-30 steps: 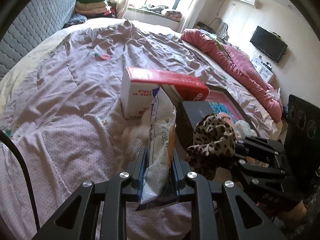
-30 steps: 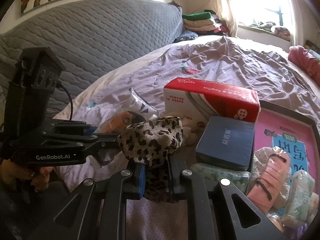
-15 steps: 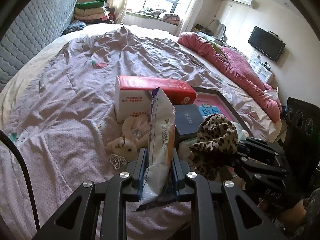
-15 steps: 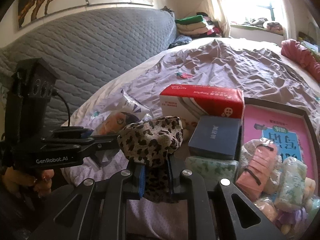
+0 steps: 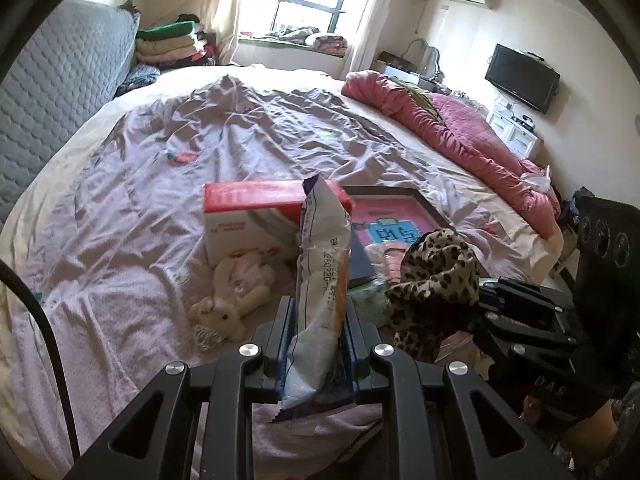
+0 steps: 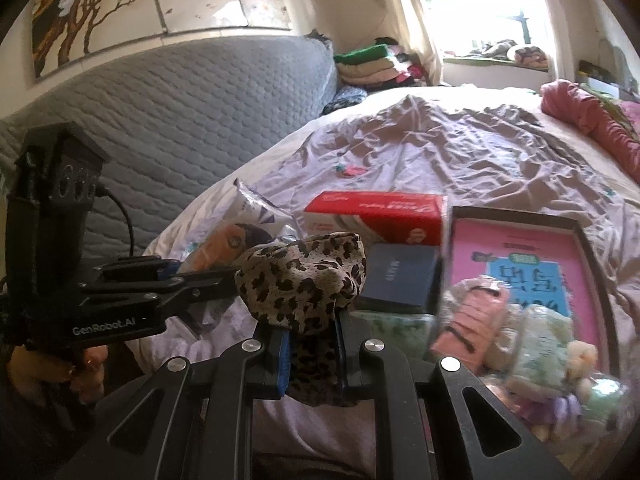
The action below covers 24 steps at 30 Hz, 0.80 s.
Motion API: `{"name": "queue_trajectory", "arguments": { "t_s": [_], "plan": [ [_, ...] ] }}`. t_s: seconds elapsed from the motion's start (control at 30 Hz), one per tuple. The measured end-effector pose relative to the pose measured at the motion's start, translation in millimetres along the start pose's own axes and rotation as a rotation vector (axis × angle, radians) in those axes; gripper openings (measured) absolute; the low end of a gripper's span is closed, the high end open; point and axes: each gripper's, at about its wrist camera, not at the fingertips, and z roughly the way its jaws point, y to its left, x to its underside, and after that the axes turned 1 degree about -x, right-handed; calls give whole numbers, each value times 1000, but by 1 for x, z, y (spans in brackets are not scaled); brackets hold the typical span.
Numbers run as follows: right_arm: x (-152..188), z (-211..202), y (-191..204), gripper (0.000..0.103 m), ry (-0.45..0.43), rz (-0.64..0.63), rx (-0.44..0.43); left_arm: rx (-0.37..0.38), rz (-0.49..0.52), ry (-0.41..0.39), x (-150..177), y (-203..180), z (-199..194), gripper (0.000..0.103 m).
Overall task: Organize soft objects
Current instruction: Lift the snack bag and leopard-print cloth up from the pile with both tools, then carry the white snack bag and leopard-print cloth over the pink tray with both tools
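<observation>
My left gripper [image 5: 316, 312] is shut on a white and orange plastic packet [image 5: 322, 280], which stands upright between its pads above the bed. My right gripper [image 6: 311, 322] is shut on a bunched leopard-print cloth [image 6: 304, 280]; in the left wrist view that leopard-print cloth [image 5: 436, 276] hangs at the right. Seen from the right wrist, the left gripper [image 6: 188, 276] with its packet [image 6: 224, 242] is on the left. A small cream plush toy [image 5: 236, 290] lies on the sheet in front of a red and white tissue box [image 5: 256, 224]. The black-rimmed pink tray [image 6: 576, 226] holds several soft items.
A dark blue box [image 6: 400, 276] lies between the tissue box [image 6: 376, 216] and the tray. A pink quilt [image 5: 452, 136] runs along the bed's right side. A grey padded headboard [image 6: 180, 120] is on the left. Folded clothes [image 5: 172, 44] are stacked at the far corner.
Both grippers have risen and pulled back from the bed, still holding the packet and the cloth. The plush toy has come into view below the tissue box.
</observation>
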Motion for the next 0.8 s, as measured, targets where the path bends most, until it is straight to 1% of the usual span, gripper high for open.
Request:
{"name": "queue_trajectory", "arguments": {
  "t_s": [0.2, 0.33, 0.47, 0.6, 0.67, 0.8],
  "plan": [
    [-7, -32, -21, 18, -60, 68, 33, 22, 30, 15, -1, -30, -2, 22],
    [-15, -52, -33, 18, -90, 88, 63, 34, 49, 33, -2, -46, -2, 22],
    [-20, -70, -44, 18, -131, 106, 87, 31, 81, 28, -6, -61, -6, 22],
    [-20, -84, -56, 18, -147, 124, 118, 50, 88, 18, -11, -72, -9, 22],
    [-19, -91, -63, 17, -157, 148, 120, 44, 104, 18, -14, -79, -9, 22],
    [-19, -107, -72, 18, -176, 150, 164, 55, 109, 12, -20, -90, -12, 22]
  ]
}}
